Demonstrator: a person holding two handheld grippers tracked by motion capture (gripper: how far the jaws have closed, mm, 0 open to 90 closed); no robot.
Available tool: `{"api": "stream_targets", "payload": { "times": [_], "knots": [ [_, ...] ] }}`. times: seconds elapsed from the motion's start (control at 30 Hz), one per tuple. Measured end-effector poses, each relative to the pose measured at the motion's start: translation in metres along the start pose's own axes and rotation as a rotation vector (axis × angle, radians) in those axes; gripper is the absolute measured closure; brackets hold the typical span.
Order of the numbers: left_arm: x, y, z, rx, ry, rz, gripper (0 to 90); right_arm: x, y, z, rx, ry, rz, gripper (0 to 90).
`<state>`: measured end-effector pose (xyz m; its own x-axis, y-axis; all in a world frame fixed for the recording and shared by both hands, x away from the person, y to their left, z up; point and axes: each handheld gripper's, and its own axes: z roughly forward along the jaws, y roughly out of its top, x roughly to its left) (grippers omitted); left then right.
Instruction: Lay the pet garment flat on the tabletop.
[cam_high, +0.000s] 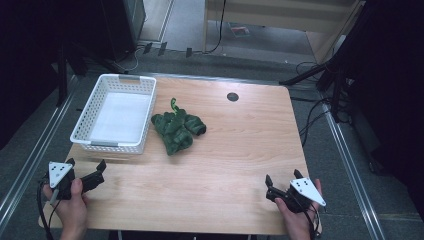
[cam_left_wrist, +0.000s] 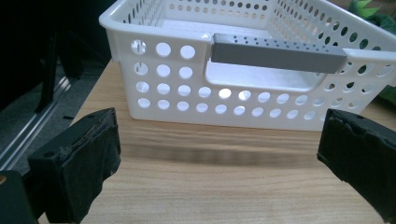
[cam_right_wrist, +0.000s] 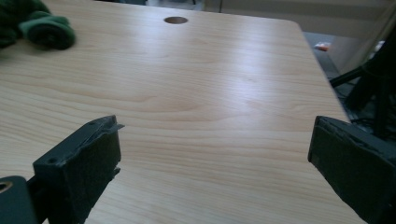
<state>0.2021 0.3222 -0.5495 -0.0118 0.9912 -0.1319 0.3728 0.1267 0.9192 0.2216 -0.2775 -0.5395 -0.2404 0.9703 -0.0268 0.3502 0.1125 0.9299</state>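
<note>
1. Your left gripper (cam_high: 86, 169) rests at the near left corner of the pale wooden table (cam_high: 235, 150), jaws spread wide and empty, facing the white perforated plastic basket (cam_high: 116, 112) just ahead.
2. Your right gripper (cam_high: 283, 179) sits at the near right corner, jaws likewise spread and empty.
3. The crumpled dark green cloth (cam_high: 176, 129) lies mid-table, just beside the basket's right wall, well apart from both grippers.

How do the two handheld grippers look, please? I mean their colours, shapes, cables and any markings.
The left gripper and the right gripper look alike: black bodies with two blocky black jaws whose pads seem wrapped in rough dark tape. Each carries a light grey three-cornered plate on top with a few small dark dots. A dark cable trails from each. The forearms show no sleeves.
</note>
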Motion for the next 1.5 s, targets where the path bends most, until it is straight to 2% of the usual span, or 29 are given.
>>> {"api": "stream_targets", "payload": {
  "times": [0.07,0.1,0.13,0.17,0.2,0.23,0.43,0.47,0.5,0.67,0.8,0.87,0.9,0.97,1.0,1.03,1.07,1.1,1.13,1.17,1.2,1.23,1.27,1.3,1.33,1.37,1.4,1.47,1.5],
  "knots": [
    [0.000,0.000,0.000,0.003,0.000,0.001,0.0,0.009,0.004,0.001,-0.004,0.041,0.020,2.6],
    [-0.001,0.000,0.001,0.001,0.001,0.005,0.0,0.015,0.007,0.003,-0.011,0.060,0.013,2.6],
    [-0.002,0.000,0.001,0.008,0.003,0.019,0.0,0.029,0.017,0.007,-0.016,0.094,-0.006,3.0],
    [-0.002,0.000,0.001,0.008,0.003,0.019,0.0,0.029,0.017,0.007,-0.016,0.094,-0.006,3.0],
    [-0.003,0.000,0.002,0.014,0.001,0.027,0.0,0.045,0.027,0.013,-0.015,0.138,-0.037,3.6],
    [-0.003,0.000,0.002,0.014,0.001,0.027,0.0,0.045,0.027,0.013,-0.015,0.138,-0.037,3.6],
    [-0.001,0.000,0.003,0.020,-0.010,0.011,0.0,0.102,0.061,0.044,-0.010,0.239,-0.107,4.8],
    [0.000,0.000,0.003,0.021,-0.015,0.005,0.0,0.124,0.072,0.056,-0.005,0.280,-0.126,5.0],
    [0.000,0.000,0.003,0.021,-0.015,0.005,0.0,0.124,0.072,0.056,-0.005,0.280,-0.126,5.0],
    [0.001,0.001,0.004,0.033,-0.025,0.002,0.0,0.177,0.090,0.090,0.038,0.349,-0.193,6.5],
    [0.001,0.001,0.004,0.035,-0.026,-0.001,0.0,0.211,0.099,0.118,0.097,0.416,-0.185,6.3],
    [0.002,0.001,0.004,0.036,-0.028,-0.003,0.0,0.234,0.101,0.136,0.129,0.437,-0.218,0.4],
    [0.002,0.001,0.004,0.039,-0.028,-0.004,0.0,0.241,0.101,0.142,0.154,0.446,-0.227,0.0],
    [0.002,0.001,0.004,0.037,-0.021,0.000,0.0,0.247,0.100,0.148,0.167,0.432,-0.230,0.0],
    [0.000,0.001,0.004,0.036,-0.010,0.012,0.0,0.255,0.098,0.162,0.206,0.422,-0.218,0.0],
    [-0.001,0.002,0.004,0.036,-0.004,0.029,0.0,0.255,0.098,0.162,0.206,0.422,-0.218,0.0],
    [-0.003,0.001,0.003,0.034,-0.001,0.044,0.0,0.261,0.094,0.173,0.240,0.427,-0.207,0.0],
    [-0.004,0.002,0.003,0.034,0.007,0.063,0.0,0.261,0.094,0.173,0.240,0.427,-0.207,0.0],
    [-0.006,0.002,0.002,0.031,0.011,0.074,0.0,0.263,0.091,0.179,0.266,0.412,-0.220,2.2],
    [-0.007,0.002,0.002,0.029,0.009,0.080,0.0,0.265,0.088,0.184,0.297,0.365,-0.229,18.9],
    [-0.008,0.002,0.001,0.023,0.009,0.087,0.0,0.266,0.085,0.186,0.298,0.341,-0.238,33.8],
    [-0.009,0.003,0.000,0.016,0.013,0.091,0.0,0.265,0.084,0.185,0.290,0.329,-0.257,49.6],
    [-0.010,0.003,-0.002,0.018,0.011,0.090,0.0,0.258,0.087,0.177,0.211,0.348,-0.245,72.0],
    [-0.012,0.004,-0.003,0.008,0.004,0.087,0.0,0.255,0.092,0.171,0.177,0.350,-0.242,75.4],
    [-0.018,0.007,-0.006,-0.003,0.000,0.111,0.0,0.251,0.096,0.165,0.146,0.343,-0.248,77.4],
    [-0.018,0.007,-0.006,-0.003,0.000,0.111,0.0,0.251,0.096,0.165,0.146,0.343,-0.248,77.4],
    [-0.022,0.009,-0.007,-0.013,-0.013,0.117,0.0,0.245,0.102,0.157,0.112,0.356,-0.255,78.2],
    [-0.032,0.013,-0.012,-0.024,-0.050,0.121,0.0,0.231,0.112,0.137,0.062,0.425,-0.259,78.5],
    [-0.039,0.016,-0.014,-0.033,-0.077,0.124,0.0,0.218,0.118,0.120,0.036,0.461,-0.276,78.4]
  ]
}}
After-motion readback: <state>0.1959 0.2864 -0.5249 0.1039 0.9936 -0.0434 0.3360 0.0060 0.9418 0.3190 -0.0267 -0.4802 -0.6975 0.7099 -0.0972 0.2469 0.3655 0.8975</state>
